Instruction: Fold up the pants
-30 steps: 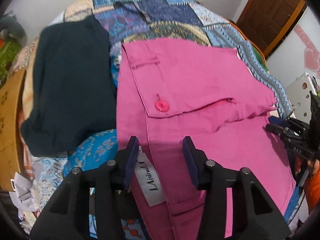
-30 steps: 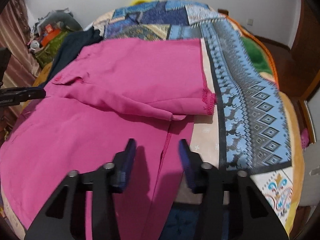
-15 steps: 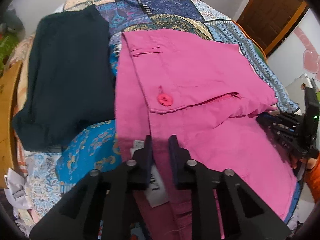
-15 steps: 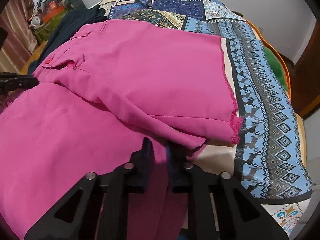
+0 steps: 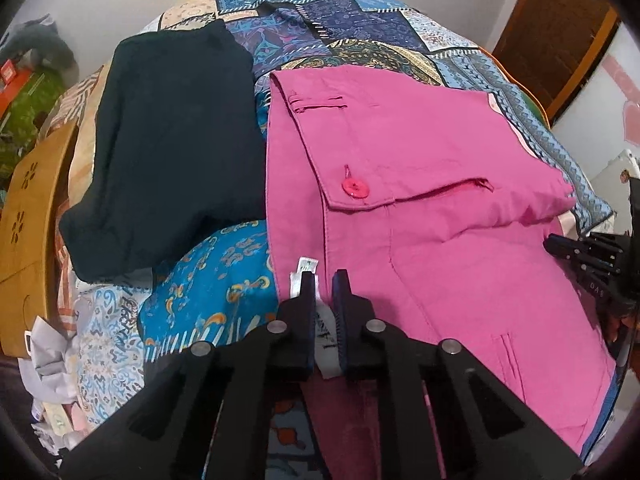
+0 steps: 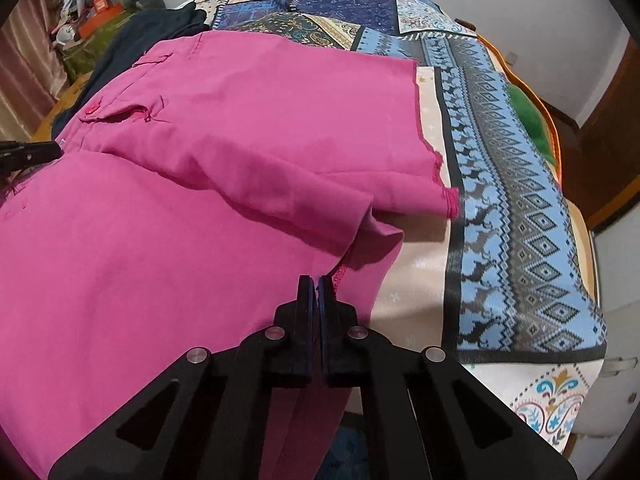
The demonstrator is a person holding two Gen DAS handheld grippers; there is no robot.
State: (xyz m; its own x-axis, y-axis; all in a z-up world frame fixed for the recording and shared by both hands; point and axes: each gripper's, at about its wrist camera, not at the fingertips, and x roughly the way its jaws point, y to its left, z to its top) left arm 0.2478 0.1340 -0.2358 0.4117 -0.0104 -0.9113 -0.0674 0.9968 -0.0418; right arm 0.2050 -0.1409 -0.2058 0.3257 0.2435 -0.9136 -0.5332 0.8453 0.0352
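Item: 1 pair of pink pants, thin woven cloth, spread on a patchwork bedspread with the far leg already turned over the near one. We note a buttoned pocket flap, a belt loop and raw, fraying hems.

Neighbours: 1 dark folded garment just beside the waistband; a wooden door beyond the bed.

Left gripper: fingers drawn together on the near waistband edge, with the white brand label caught between the pads.

Right gripper: fingers pressed together on the near leg's hem edge, by the seam; we think only 1 or 2 layers are pinched, though the fingers hide the contact.

Handling, in our judgement: light, limp and without stiffness, so it will sag between the 2 holds and drape wherever unsupported. It is not fragile, but the cloth looks smooth enough to slip from a shallow bite, and a grip on the label alone would not carry it. We take it best at the doubled waistband and the stitched hem, keeping both ends level and taut when lifting.
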